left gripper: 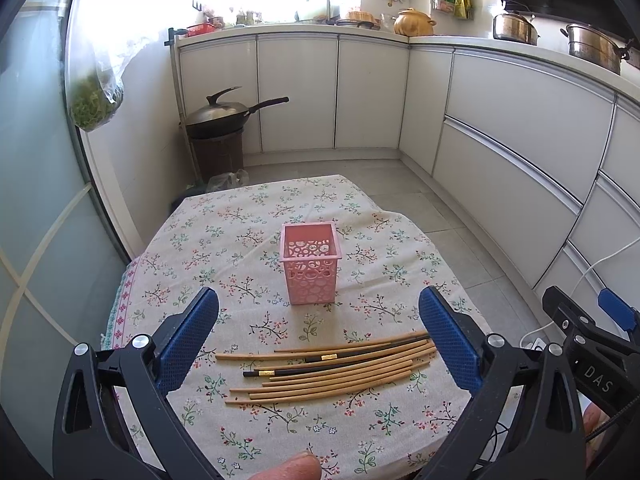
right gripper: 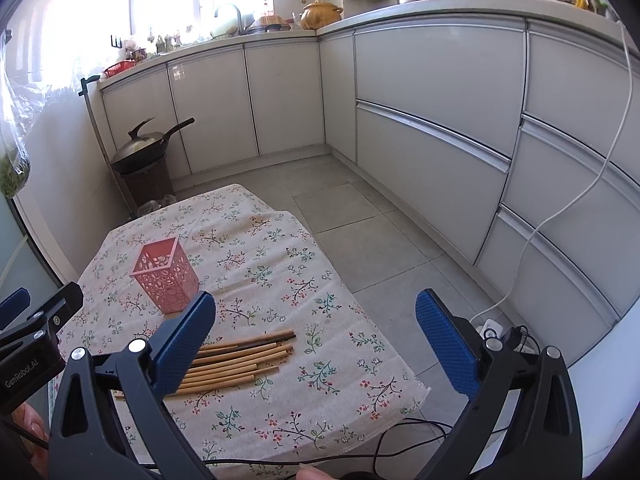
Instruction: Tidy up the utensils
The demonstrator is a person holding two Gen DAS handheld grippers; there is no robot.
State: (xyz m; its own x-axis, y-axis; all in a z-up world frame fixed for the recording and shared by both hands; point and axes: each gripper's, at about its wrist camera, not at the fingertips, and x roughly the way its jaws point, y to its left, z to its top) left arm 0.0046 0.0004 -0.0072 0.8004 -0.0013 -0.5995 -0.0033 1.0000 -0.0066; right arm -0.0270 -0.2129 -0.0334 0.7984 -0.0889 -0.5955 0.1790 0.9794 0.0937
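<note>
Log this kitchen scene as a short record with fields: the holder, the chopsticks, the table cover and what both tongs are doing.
holder: pink perforated holder, upright, empty
chopsticks: loose pile lying flat in front of the holder, mostly light wood, two dark with gold bands
table cover: floral tablecloth
left tongs: open, holding nothing, above the pile
right tongs: open, holding nothing
</note>
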